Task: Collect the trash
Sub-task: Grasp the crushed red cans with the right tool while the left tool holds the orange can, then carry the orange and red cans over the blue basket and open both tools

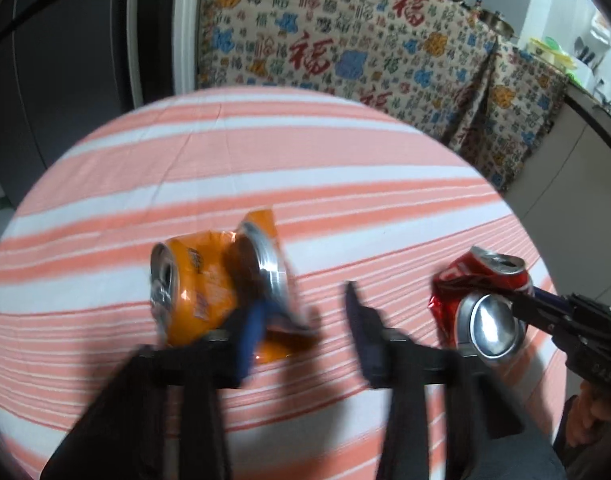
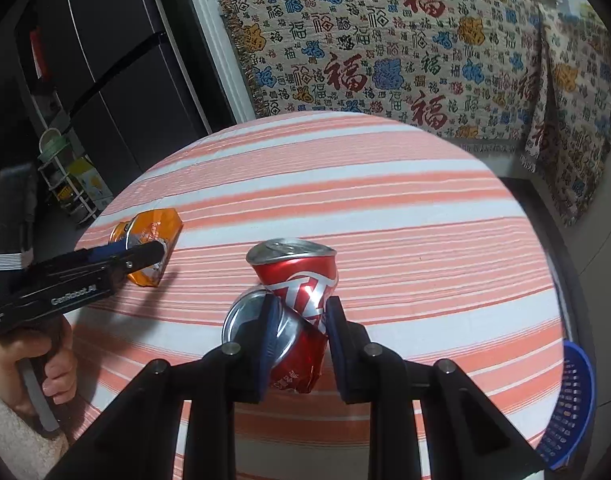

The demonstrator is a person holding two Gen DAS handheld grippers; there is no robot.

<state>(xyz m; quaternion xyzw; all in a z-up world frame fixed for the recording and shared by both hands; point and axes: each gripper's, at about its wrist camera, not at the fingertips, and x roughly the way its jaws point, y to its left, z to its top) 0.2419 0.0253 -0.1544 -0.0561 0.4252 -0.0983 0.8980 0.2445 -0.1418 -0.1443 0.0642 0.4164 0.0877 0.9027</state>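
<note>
A crushed orange can [image 1: 217,284] lies on the striped tablecloth [image 1: 265,160]; it also shows in the right wrist view [image 2: 149,240]. My left gripper [image 1: 305,320] is open, its left finger [image 1: 249,336] in front of the orange can, the right finger off to the side of it. A crushed red can [image 2: 297,312] lies bent on the cloth; it also shows in the left wrist view [image 1: 481,304]. My right gripper [image 2: 297,340] is shut on the red can, one finger on each side of its lower half.
A blue plastic basket [image 2: 573,400] sits at the table's right edge. A patterned cloth [image 2: 425,48] hangs behind the table. A dark fridge [image 2: 105,60] and a small rack [image 2: 69,184] stand at the left.
</note>
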